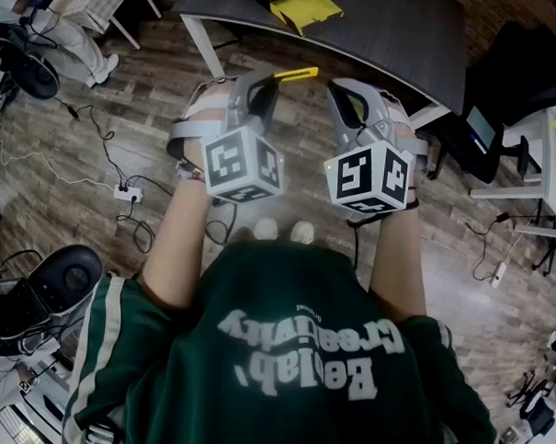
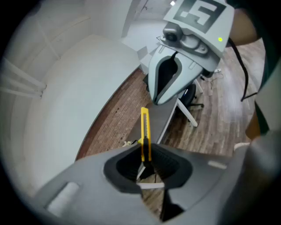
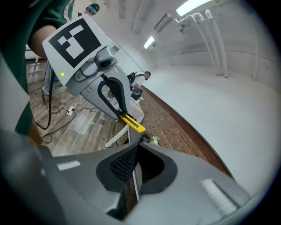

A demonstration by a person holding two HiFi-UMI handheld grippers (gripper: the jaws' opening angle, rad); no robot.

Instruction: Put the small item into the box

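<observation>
Step in hand, by my read: carry to the box, not yet over it. The left hand-held gripper [image 1: 266,80] [image 2: 143,160] is clamped on one end of a slim yellow plastic utility knife [image 1: 296,74] [image 2: 145,129] [image 3: 132,123], which is in the air over the wood floor, short of the dark grey bench [image 1: 396,38]. The right hand-held gripper [image 1: 343,89] [image 3: 135,163] has its jaws drawn together w/ nothing between them. It hangs just beside the left one.

The target looks like the open yellow box [image 1: 306,8] on the bench's far part, well apart from the knife.

How to do it well:
- The grip is only on the knife's end, so it may pivot. Move fwd smoothly, no jerks.
- Bring the knife above the box opening before lowering. Line its length up w/ the box's longer side so it doesn't bridge the rim.
- Get low inside, then release.
- The right hand-held gripper could steady the box wall if it slides.

Orientation: the knife's long axis runs approx level. In head view it lies across, free end pointing right toward the right hand-held gripper and a bit away from the person. In the left gripper view it sticks out beyond the jaws, narrow edge facing the camera. Can't tell if the blade is out.
</observation>
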